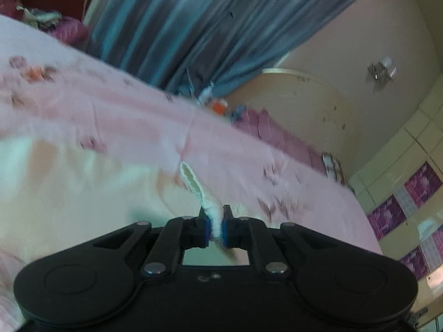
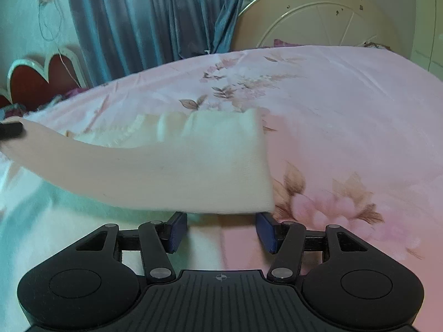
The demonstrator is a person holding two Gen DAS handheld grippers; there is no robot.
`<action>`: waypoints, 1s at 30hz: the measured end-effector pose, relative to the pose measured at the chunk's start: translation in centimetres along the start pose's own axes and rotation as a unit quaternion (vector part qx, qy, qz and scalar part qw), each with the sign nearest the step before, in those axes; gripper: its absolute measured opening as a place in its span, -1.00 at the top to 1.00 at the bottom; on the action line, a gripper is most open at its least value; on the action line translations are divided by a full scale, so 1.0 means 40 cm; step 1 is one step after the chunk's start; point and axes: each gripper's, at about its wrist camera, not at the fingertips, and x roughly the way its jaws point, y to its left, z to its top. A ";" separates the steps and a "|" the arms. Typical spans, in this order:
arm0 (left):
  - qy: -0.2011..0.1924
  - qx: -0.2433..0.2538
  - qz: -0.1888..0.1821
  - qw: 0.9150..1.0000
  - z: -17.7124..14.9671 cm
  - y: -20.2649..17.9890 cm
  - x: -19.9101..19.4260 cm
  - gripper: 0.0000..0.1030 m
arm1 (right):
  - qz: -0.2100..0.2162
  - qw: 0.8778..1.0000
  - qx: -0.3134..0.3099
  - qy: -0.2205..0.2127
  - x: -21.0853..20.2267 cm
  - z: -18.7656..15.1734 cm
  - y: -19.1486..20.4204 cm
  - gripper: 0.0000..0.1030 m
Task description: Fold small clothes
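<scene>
The soft, light cream garment [image 2: 177, 171] is pinched at its edge by the left tool [image 1: 216, 228], while the right tool [image 2: 221, 229] is held released beneath its limp free hem, judged the best place for a grip.

- Our left gripper [image 1: 216, 228]: edge of the cloth [image 2: 171, 166] pinched between its pads, a strip standing up past them.
- Cloth: stretched above the bedsheet [image 2: 346, 105], running from far left to just beyond our right gripper [image 2: 221, 231], whose jaws stand apart beneath its near edge.
- Curtain [image 2: 155, 19]: behind the bed.
- Round tabletop [image 2: 318, 19]: right of the curtain, behind the bed.
- Headboard [image 2: 41, 80]: far left.
</scene>
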 end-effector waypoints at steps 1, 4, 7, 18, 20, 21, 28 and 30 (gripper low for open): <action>-0.005 0.001 0.007 1.000 0.005 0.013 -0.008 0.85 | 0.002 1.000 -0.001 -0.001 0.004 0.003 0.007 -0.06; -0.007 0.002 0.046 0.999 -0.010 0.061 -0.008 0.85 | 0.003 1.000 -0.005 0.008 0.022 0.007 0.017 0.77; 0.012 -0.017 0.082 0.996 -0.039 0.121 0.013 0.85 | 0.007 1.000 0.014 0.006 0.021 0.011 0.004 0.77; 0.039 -0.012 0.113 0.993 -0.076 0.170 0.042 0.84 | -0.020 1.000 -0.006 -0.015 -0.024 0.020 -0.036 0.95; 0.030 -0.021 0.119 0.992 -0.070 0.179 0.037 0.84 | -0.006 1.000 -0.029 -0.009 -0.022 0.010 -0.017 0.26; 0.031 -0.021 0.122 0.992 -0.071 0.183 0.037 0.84 | -0.007 0.999 -0.037 -0.009 -0.017 0.002 -0.010 -0.41; 0.039 -0.022 0.126 0.991 -0.074 0.196 0.044 0.82 | 0.009 0.998 -0.060 -0.010 0.020 -0.001 0.014 0.05; 0.035 -0.028 0.131 0.990 -0.068 0.200 0.041 0.79 | 0.014 0.998 -0.066 -0.017 0.034 0.013 0.020 0.14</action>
